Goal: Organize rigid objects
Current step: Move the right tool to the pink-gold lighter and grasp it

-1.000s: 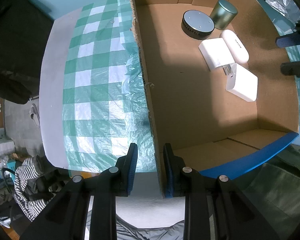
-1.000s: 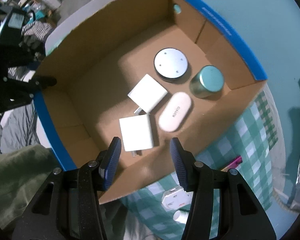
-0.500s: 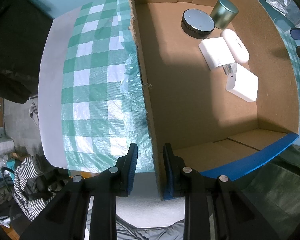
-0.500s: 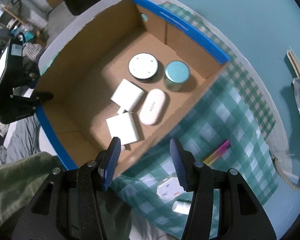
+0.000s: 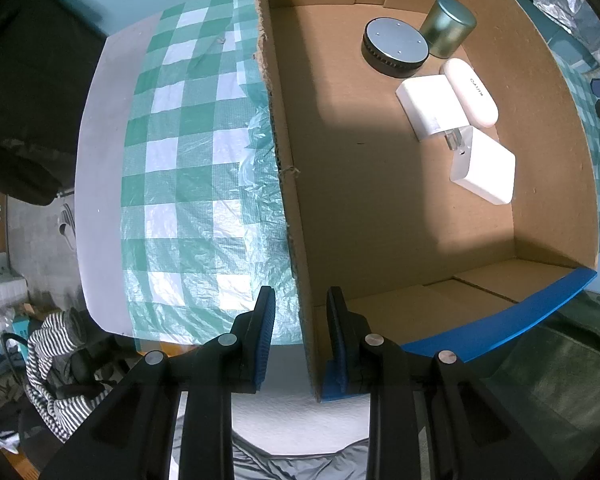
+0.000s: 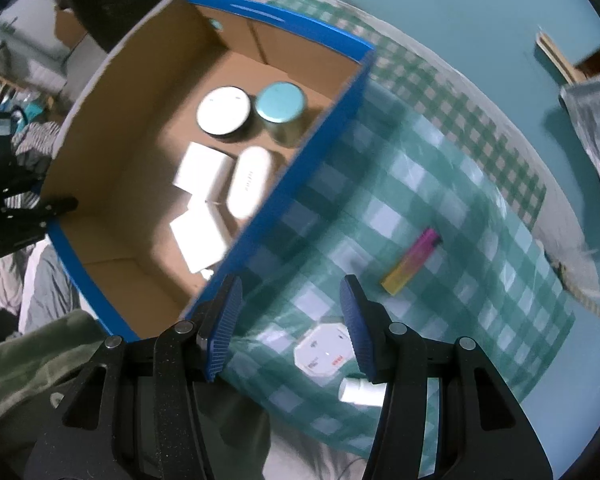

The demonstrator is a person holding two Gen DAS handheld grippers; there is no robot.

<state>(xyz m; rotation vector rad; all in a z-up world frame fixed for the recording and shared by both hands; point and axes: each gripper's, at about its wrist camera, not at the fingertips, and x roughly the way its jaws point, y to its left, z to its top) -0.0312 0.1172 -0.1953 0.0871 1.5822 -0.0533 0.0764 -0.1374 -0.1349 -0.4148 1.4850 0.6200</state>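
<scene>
Grippers both point straight down. My left gripper (image 5: 300, 336) is nearly closed, its blue pads straddling the near corner wall of the cardboard box (image 5: 288, 184); inner pad looks pressed on the wall, outer pad shows a sliver of gap, so grip on it looks likely, not certain. My right gripper (image 6: 290, 320) hangs over the checked tablecloth (image 6: 440, 184) just outside the box's blue-edged wall, jaws partly apart, nothing between them.

Box contents, all bunched toward one side of the floor:
- round black puck speaker (image 5: 394, 46) with a grey top
- metal tin (image 5: 448, 26) touching it, upright
- white oval case (image 5: 470, 92) with lettering on the lid, lying beside the tin
- two white charger bricks (image 5: 430, 108) (image 5: 484, 168), prongs of the first one touching the second

Rest of the box floor is bare cardboard.

Outside, on the cloth, right wrist view: a pink-to-yellow lighter-shaped stick (image 6: 410, 262), well apart from the box; a white octagonal gadget (image 6: 324, 354) right under my right jaws; a small white cylinder (image 6: 358, 394), partly hidden behind my right finger. View is motion-blurred. Green fabric (image 6: 32, 360) lies by the box's near end.
</scene>
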